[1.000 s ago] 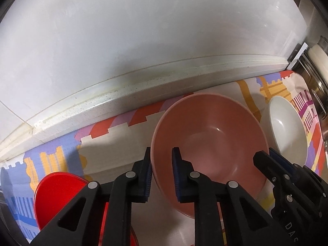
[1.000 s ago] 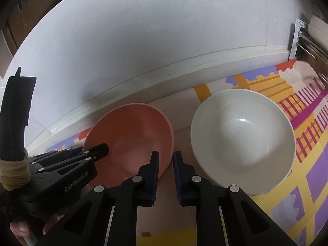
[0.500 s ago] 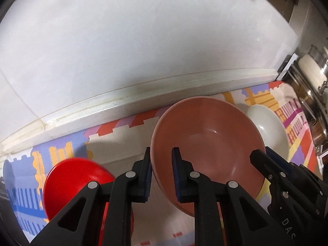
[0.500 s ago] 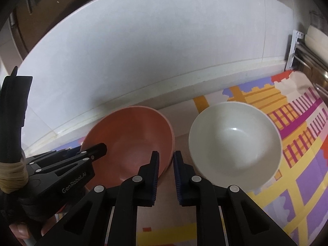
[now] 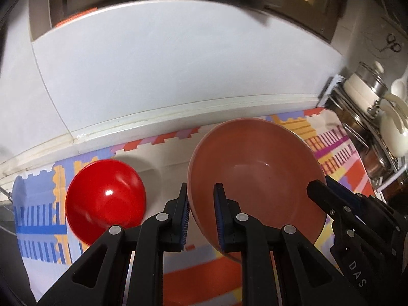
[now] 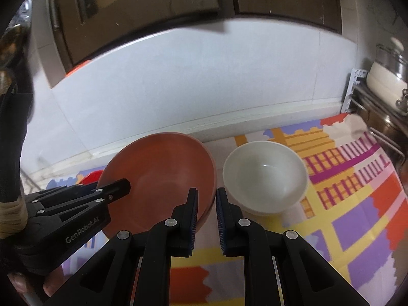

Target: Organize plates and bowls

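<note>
There are three bowls: one pink bowl [image 5: 257, 178], one red bowl [image 5: 104, 199] and one white bowl [image 6: 265, 176]. There are two grippers and one patterned mat [image 6: 344, 204].

The red bowl [image 5: 105, 199] looks glossy, the pink bowl [image 5: 255, 173] matt, the white bowl [image 6: 265, 176] smooth and faintly shiny.

Each camera rides on a hand-held gripper, looking steeply down along its fingers toward the back wall [image 5: 178, 58], close over the tabletop [image 6: 357, 229]. Both views share the pink bowl [image 5: 255, 168] and the patterned mat [image 5: 38, 204].
</note>
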The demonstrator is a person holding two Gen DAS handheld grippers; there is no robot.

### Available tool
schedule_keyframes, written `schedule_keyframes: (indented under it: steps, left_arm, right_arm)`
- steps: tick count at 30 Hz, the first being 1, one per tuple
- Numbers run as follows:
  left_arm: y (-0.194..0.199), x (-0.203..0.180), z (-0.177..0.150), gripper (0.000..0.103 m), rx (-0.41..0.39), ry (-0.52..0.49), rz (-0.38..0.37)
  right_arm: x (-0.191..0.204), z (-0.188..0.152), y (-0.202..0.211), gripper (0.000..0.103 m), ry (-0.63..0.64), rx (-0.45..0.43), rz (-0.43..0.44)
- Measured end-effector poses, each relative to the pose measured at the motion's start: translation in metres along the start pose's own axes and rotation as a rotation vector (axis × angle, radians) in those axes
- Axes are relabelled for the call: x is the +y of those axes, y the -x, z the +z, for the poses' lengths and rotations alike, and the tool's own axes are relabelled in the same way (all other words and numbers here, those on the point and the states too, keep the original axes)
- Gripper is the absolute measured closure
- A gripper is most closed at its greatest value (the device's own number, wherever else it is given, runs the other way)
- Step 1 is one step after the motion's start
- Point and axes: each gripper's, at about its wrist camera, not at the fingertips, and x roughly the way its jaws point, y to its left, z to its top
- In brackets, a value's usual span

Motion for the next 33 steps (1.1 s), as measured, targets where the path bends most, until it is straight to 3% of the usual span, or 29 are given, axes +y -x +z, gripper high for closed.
schedule_keyframes:
  steps: [7, 18, 33]
  left_arm:
    - [0.026, -0.030, -0.024, 0.084, 0.004, -0.009, -0.044]
    - [0.042, -0.063, -0.073, 0.084, 0.072, -0.023, -0.096]
    - [0.036, -0.077, -0.134, 0.083, 0.181, -0.032, -0.099]
  right_arm:
    - [-0.015, -0.016, 0.040, 0.087, 0.016, -0.019, -0.021]
    - [-0.040, -0.053, 0.083, 0.087, 0.020, -0.010, -0.060]
    - [-0.056, -0.108, 0.093, 0.087, 0.021, 0.109, -0.062]
